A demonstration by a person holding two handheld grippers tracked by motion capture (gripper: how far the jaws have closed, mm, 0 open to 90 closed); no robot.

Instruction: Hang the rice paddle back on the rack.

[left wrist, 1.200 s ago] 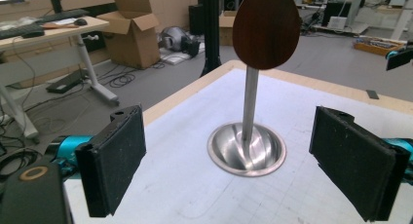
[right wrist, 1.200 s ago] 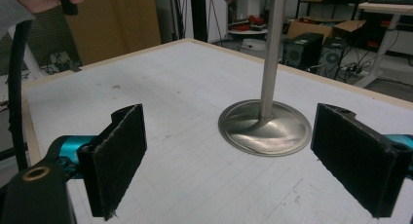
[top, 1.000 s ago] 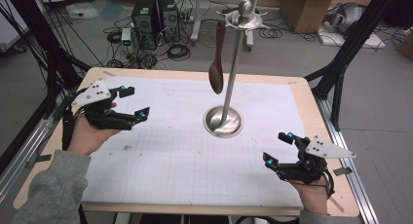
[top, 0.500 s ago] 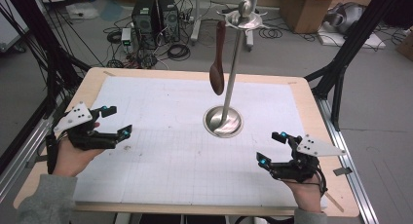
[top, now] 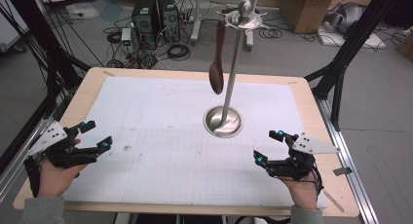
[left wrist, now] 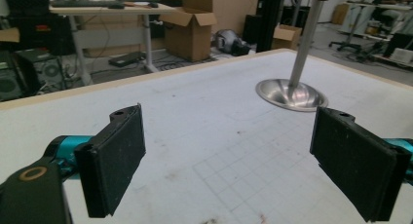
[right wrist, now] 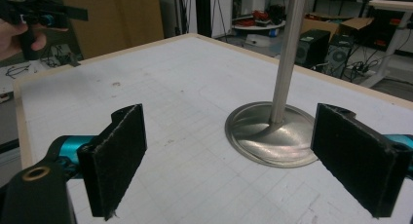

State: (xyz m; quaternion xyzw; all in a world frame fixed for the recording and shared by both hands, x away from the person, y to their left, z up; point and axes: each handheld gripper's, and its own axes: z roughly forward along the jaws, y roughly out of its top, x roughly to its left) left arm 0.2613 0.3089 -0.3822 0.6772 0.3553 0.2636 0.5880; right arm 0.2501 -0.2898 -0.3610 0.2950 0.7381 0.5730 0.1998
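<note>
A steel stand (top: pixel 231 73) rises from a round dished base (top: pixel 223 121) at the middle of the white gridded mat (top: pixel 160 136). A brown wooden spoon (top: pixel 217 63) hangs bowl down from the stand's top ring. My left gripper (top: pixel 96 135) is held over the table's front left corner, open, nothing between its jaws; the stand base (left wrist: pixel 290 94) lies ahead of it. My right gripper (top: pixel 269 146) sits at the front right, open and empty, facing the stand base (right wrist: pixel 272 134) and pole (right wrist: pixel 288 51).
The wooden table rim (top: pixel 87 87) frames the mat. Black frame posts (top: pixel 341 63) stand at both sides. On the floor behind are computer towers (top: pixel 155 17), cables and cardboard boxes (top: pixel 302 9). The other hand with its gripper (right wrist: pixel 34 19) appears far off in the right gripper view.
My left gripper has drawn back toward the front left corner of the table. My right gripper has shifted slightly toward the front edge. Both have stayed open.
</note>
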